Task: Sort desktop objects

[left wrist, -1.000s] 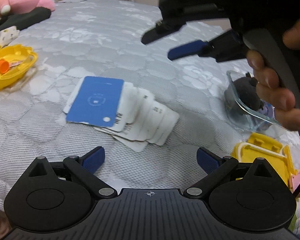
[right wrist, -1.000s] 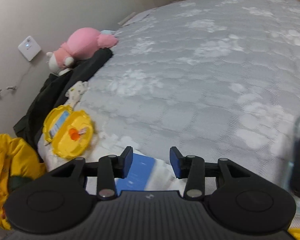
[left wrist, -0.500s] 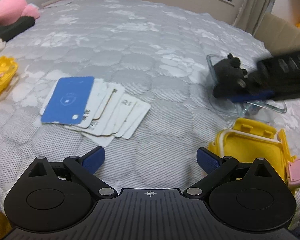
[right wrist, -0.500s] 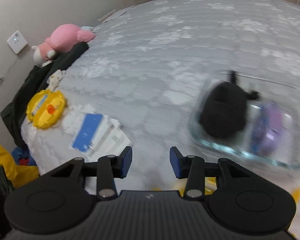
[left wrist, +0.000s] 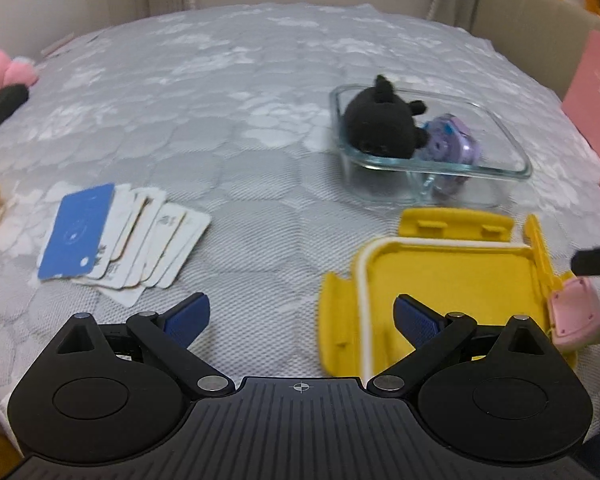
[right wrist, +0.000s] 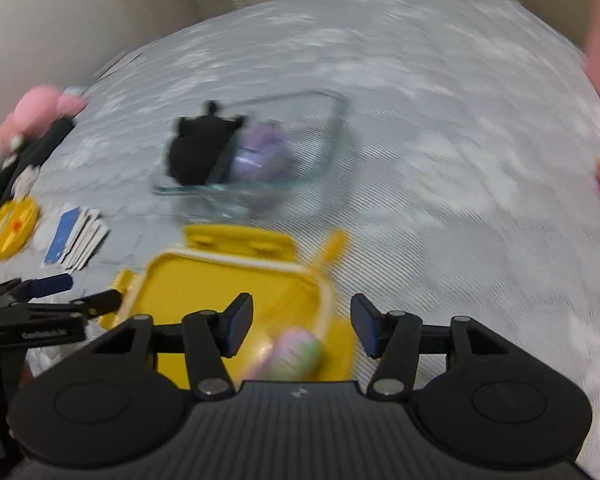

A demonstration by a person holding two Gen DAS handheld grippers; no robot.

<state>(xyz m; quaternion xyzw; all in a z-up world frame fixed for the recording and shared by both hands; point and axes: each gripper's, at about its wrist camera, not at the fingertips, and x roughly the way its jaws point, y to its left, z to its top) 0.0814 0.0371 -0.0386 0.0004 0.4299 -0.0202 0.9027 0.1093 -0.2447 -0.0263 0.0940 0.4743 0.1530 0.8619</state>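
On the quilted bed (left wrist: pixel 260 92), going left to right, a fan of cards (left wrist: pixel 120 236) with 1 blue card on top lies ahead and to the left of the left tool (left wrist: pixel 300 318), its long axis running from near-left to far-right. That tool hangs with its blue fingers wide apart and nothing between them.

Farther right, the glass container (left wrist: pixel 508 136) holds a black plush toy (left wrist: pixel 380 124) and a purple item (left wrist: pixel 452 144); it lies well beyond both tools. Nearer, the yellow lid (left wrist: pixel 452 276) lies inner face up, partly under the left tool's right finger.

The right tool (right wrist: pixel 302 328) is also spread apart and empty. Directly between and just below its fingers lies a small pastel, egg-shaped item (right wrist: pixel 292 354) on the lid; blur hides its detail.

The right tool is plainly nearer that item, the left tool nearer the cards. Which one goes next cannot be settled from here.
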